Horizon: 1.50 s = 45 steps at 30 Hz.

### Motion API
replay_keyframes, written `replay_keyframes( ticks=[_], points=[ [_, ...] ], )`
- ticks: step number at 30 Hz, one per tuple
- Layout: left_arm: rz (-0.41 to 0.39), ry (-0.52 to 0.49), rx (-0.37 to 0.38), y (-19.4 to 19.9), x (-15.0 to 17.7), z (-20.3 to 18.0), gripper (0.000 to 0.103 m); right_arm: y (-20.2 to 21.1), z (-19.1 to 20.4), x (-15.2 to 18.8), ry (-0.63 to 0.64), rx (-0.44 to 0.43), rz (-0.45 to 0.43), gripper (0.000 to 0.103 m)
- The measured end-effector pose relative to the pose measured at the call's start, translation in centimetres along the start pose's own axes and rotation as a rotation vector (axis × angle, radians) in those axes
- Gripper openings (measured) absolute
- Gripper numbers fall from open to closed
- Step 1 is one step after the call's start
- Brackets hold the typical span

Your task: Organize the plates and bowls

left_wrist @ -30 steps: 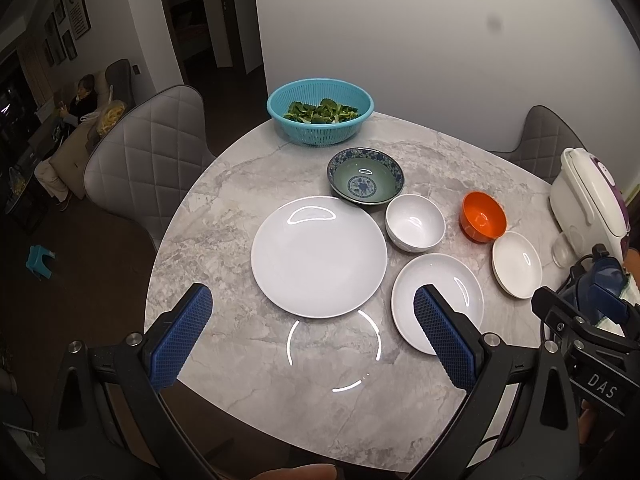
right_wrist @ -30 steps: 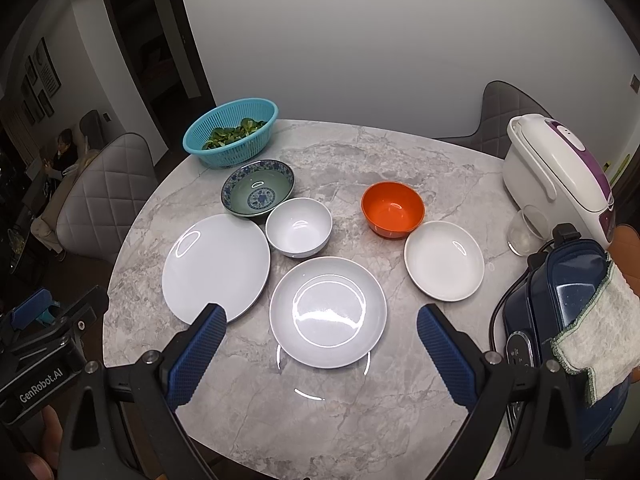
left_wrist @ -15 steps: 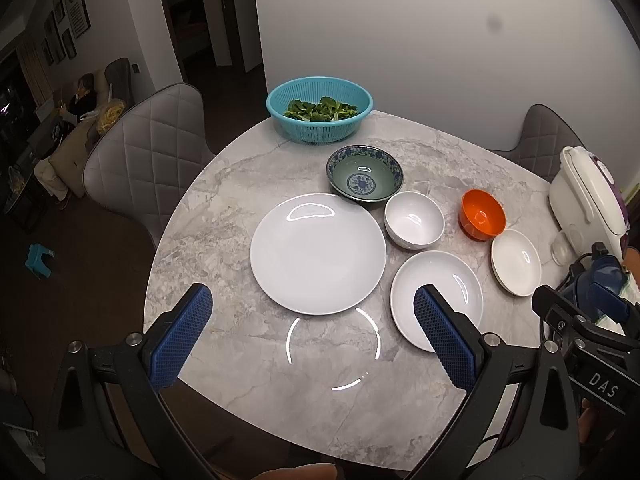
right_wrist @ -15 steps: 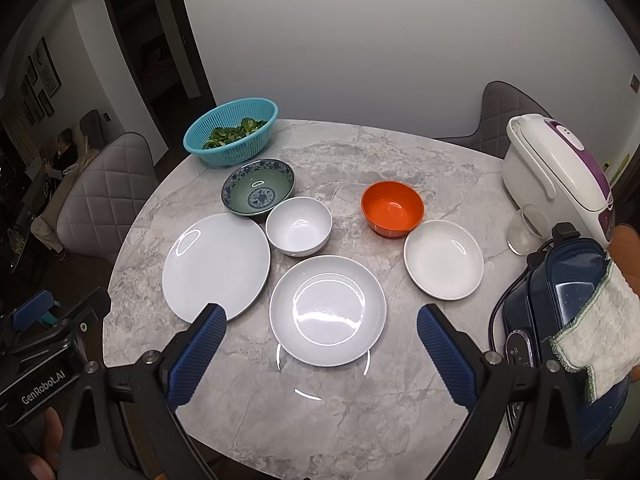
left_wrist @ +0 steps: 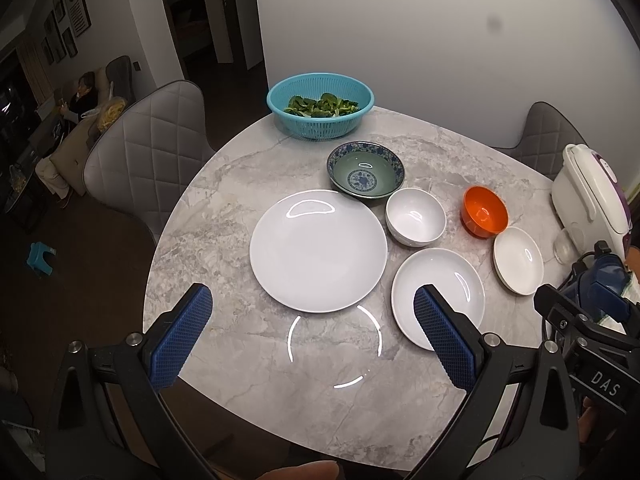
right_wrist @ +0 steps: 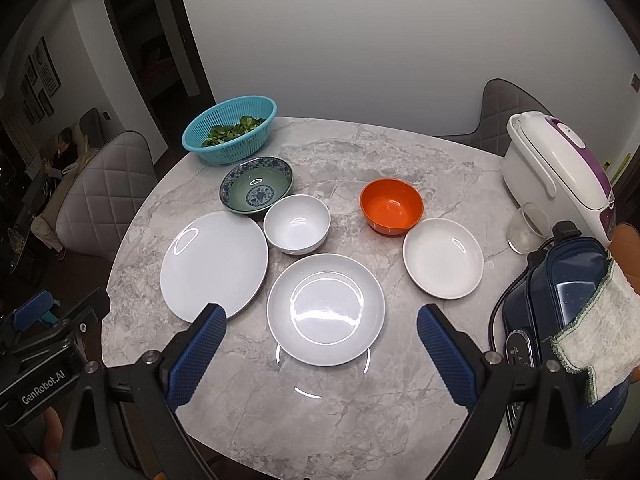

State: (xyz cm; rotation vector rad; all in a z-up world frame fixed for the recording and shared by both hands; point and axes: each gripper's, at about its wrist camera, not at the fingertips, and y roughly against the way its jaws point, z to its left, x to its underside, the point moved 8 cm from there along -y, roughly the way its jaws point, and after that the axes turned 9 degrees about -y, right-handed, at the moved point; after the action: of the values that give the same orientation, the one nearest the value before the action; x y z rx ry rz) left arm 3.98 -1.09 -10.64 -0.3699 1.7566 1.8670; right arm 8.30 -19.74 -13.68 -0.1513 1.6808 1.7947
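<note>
Left wrist view shows your left gripper (left_wrist: 312,336) spread wide and empty above the near edge of the marble table (left_wrist: 224,208). The big plate (left_wrist: 318,250) sits at twelve o'clock from it, flat on the marble. At two o'clock lies the deep plate (left_wrist: 438,292), partly behind your right-hand pad, its rim close to the big plate. The white bowl (left_wrist: 416,222) stands just beyond both, close beside the patterned bowl (left_wrist: 366,174) at its eleven o'clock. The orange bowl (left_wrist: 485,210) is apart to the right, with the small dish (left_wrist: 518,260) just beside it at five o'clock. A teal basket (left_wrist: 320,104) of greens sits at the far edge.

Right wrist view puts your right gripper (right_wrist: 318,344) wide apart too, holding nothing, with the deep plate (right_wrist: 326,314) straight ahead between the pads. From that plate, the big plate (right_wrist: 214,264) lies at nine o'clock, the white bowl (right_wrist: 297,224) at eleven, the orange bowl (right_wrist: 391,206) at one and the small dish (right_wrist: 443,258) at two. A rice cooker (right_wrist: 556,172) and a dark blue appliance (right_wrist: 560,300) draped with a cloth (right_wrist: 600,332) stand at the right edge.
</note>
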Motion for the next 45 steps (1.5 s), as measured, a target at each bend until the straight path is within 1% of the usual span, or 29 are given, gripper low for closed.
replay_keyframes(
  ticks=[5,8,10,11,14,16,18,19,20,22,23,24,25,26,27,28,29,30,31,33,34,35,37,38,39,40,42,43,45],
  points=[
    [0.022,0.005,0.012,-1.3,0.7,-0.2,0.102,-0.1,0.0,0.0,0.002,-0.004,0.002,0.098],
    [0.075,0.013,0.048,-3.3,2.4,0.1,0.101,-0.5,-0.2,0.5,-0.002,-0.034,-0.001,0.098],
    [0.108,0.021,0.073,-4.8,4.1,0.6,0.101,-1.2,-0.6,0.9,-0.012,-0.087,-0.004,0.098],
    [0.13,0.031,0.083,-5.5,5.2,1.0,0.097,-1.7,-0.7,1.3,-0.023,-0.122,0.002,0.098],
    [0.197,0.131,0.152,-8.0,8.4,3.0,0.091,-3.4,-0.6,2.1,-0.062,-0.229,0.03,0.098],
    [0.199,0.192,0.195,-9.7,9.9,4.7,0.091,-4.8,0.0,2.6,-0.072,-0.278,0.05,0.098],
    [0.207,0.216,0.244,-11.8,10.7,6.0,0.091,-6.0,1.1,3.1,-0.085,-0.334,0.077,0.098],
    [0.222,0.202,0.273,-12.9,10.8,6.4,0.09,-6.6,1.6,3.4,-0.091,-0.353,0.089,0.098],
    [0.236,0.176,0.295,-14.1,10.8,6.8,0.087,-7.3,2.2,3.8,-0.094,-0.369,0.1,0.098],
    [0.288,0.114,0.33,-16.6,10.5,7.7,0.084,-8.7,3.3,4.1,-0.101,-0.377,0.115,0.098],
    [0.329,0.081,0.321,-18.0,10.1,8.3,0.084,-9.5,3.9,4.1,-0.113,-0.39,0.127,0.098],
    [0.369,0.05,0.29,-19.5,9.8,9.3,0.084,-10.4,4.4,4.1,-0.133,-0.4,0.141,0.098],
    [0.375,0.023,0.28,-21.1,8.6,10.2,0.076,-11.3,4.9,4.2,-0.162,-0.396,0.158,0.098],
    [0.36,-0.012,0.282,-22.4,7.5,11.0,0.068,-12.1,5.3,4.2,-0.202,-0.403,0.178,0.094],
    [0.355,-0.046,0.287,-23.7,6.4,11.6,0.066,-12.8,5.8,4.1,-0.25,-0.428,0.192,0.09],
    [0.353,-0.069,0.316,-24.9,5.2,12.1,0.063,-13.6,6.2,4.1,-0.295,-0.442,0.203,0.09],
    [0.338,-0.09,0.357,-25.9,4.0,12.4,0.058,-14.2,6.4,3.9,-0.329,-0.436,0.213,0.089],
    [0.318,-0.118,0.395,-26.8,2.7,12.6,0.057,-14.9,6.6,3.9,-0.358,-0.423,0.218,0.086],
    [0.302,-0.156,0.409,-27.9,1.4,13.0,0.057,-15.5,6.9,3.8,-0.386,-0.42,0.217,0.085],
    [0.252,-0.247,0.394,-30.1,-0.5,13.8,0.057,-16.5,7.7,3.5,-0.437,-0.466,0.225,0.085],
    [0.24,-0.284,0.406,-31.0,-1.3,13.8,0.056,-17.1,8.1,3.6,-0.464,-0.492,0.237,0.085],
    [0.221,-0.308,0.438,-31.8,-2.0,13.9,0.056,-17.7,8.4,3.6,-0.484,-0.496,0.245,0.085],
    [0.173,-0.344,0.49,-32.9,-3.5,13.8,0.056,-18.9,8.7,4.0,-0.501,-0.452,0.257,0.085],
    [0.179,-0.371,0.509,-33.4,-3.9,13.7,0.056,-19.4,8.7,4.2,-0.512,-0.423,0.256,0.083],
    [0.211,-0.399,0.529,-34.0,-4.2,13.4,0.056,-19.8,8.5,4.5,-0.532,-0.405,0.255,0.077],
    [0.252,-0.428,0.533,-34.6,-4.4,13.0,0.056,-20.2,8.3,4.8,-0.557,-0.397,0.258,0.076],
    [0.353,-0.473,0.511,-36.7,-4.4,12.9,0.056,-21.2,7.8,5.7,-0.61,-0.385,0.279,0.075],
    [0.385,-0.475,0.53,-37.2,-4.4,12.6,0.056,-21.5,7.6,6.0,-0.63,-0.39,0.287,0.075],
    [0.418,-0.477,0.59,-38.3,-4.4,12.4,0.056,-21.9,7.5,6.5,-0.654,-0.392,0.287,0.075]
  ],
)
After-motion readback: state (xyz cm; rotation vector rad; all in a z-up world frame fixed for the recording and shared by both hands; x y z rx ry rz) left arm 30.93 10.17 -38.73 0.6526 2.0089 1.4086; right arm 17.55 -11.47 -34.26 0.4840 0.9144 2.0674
